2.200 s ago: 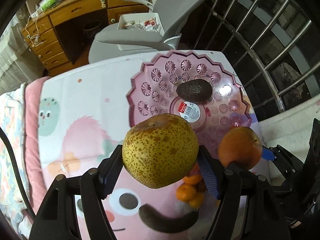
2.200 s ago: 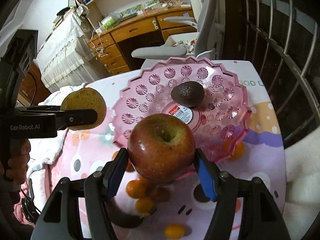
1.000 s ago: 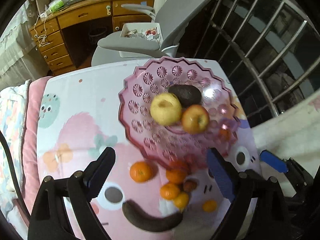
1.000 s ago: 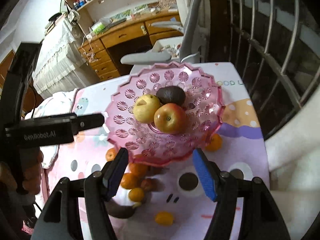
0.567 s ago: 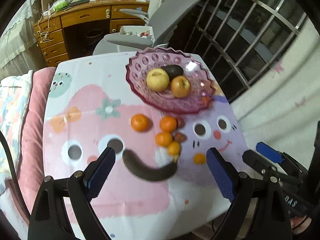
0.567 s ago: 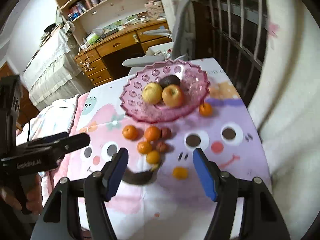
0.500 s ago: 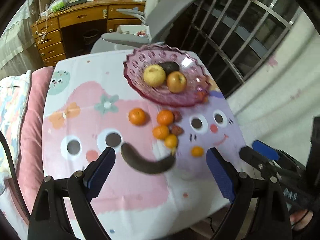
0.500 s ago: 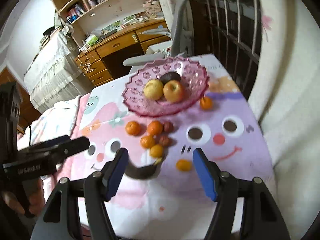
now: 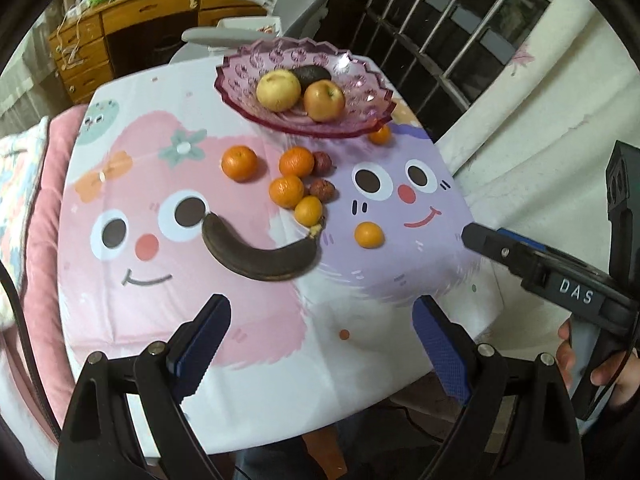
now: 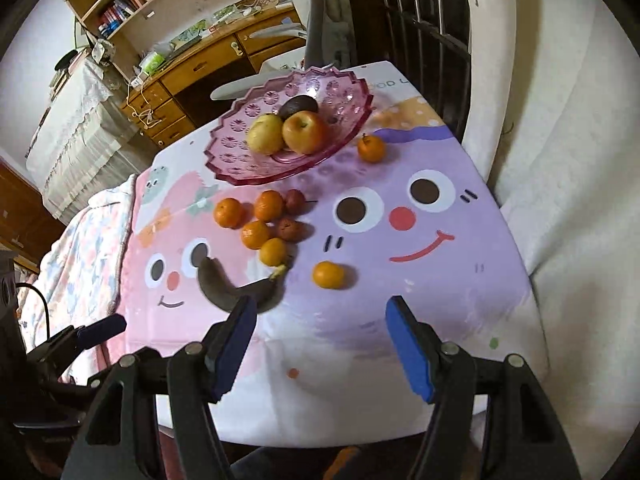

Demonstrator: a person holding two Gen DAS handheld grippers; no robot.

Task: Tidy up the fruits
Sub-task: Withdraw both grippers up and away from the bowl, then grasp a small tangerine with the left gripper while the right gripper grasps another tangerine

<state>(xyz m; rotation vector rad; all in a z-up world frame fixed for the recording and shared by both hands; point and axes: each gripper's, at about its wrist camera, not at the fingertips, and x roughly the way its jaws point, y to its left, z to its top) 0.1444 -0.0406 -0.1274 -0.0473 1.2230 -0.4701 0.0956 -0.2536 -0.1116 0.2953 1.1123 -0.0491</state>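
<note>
A pink glass plate [image 9: 360,120] [image 10: 228,160] at the table's far end holds a yellow pear [image 9: 278,90] [image 10: 265,134], a red apple [image 9: 324,100] [image 10: 305,131] and a dark avocado [image 9: 312,75] [image 10: 298,107]. Several oranges [image 9: 239,163] [image 10: 229,212], two small reddish fruits [image 9: 322,191] and a blackened banana [image 9: 256,256] [image 10: 224,288] lie on the cartoon tablecloth. My left gripper [image 9: 318,354] and right gripper [image 10: 320,348] are both open and empty, held back above the table's near edge.
One orange [image 9: 369,235] [image 10: 328,275] lies alone near the middle, another [image 9: 379,135] [image 10: 371,149] beside the plate. A grey office chair [image 9: 256,32] and a wooden desk [image 10: 224,60] stand behind the table. Window bars [image 9: 440,32] and a curtain [image 10: 560,120] are on the right.
The pear and the apple left the grippers and now sit in the plate. Both grippers opened and drew back and up toward the near edge of the table.
</note>
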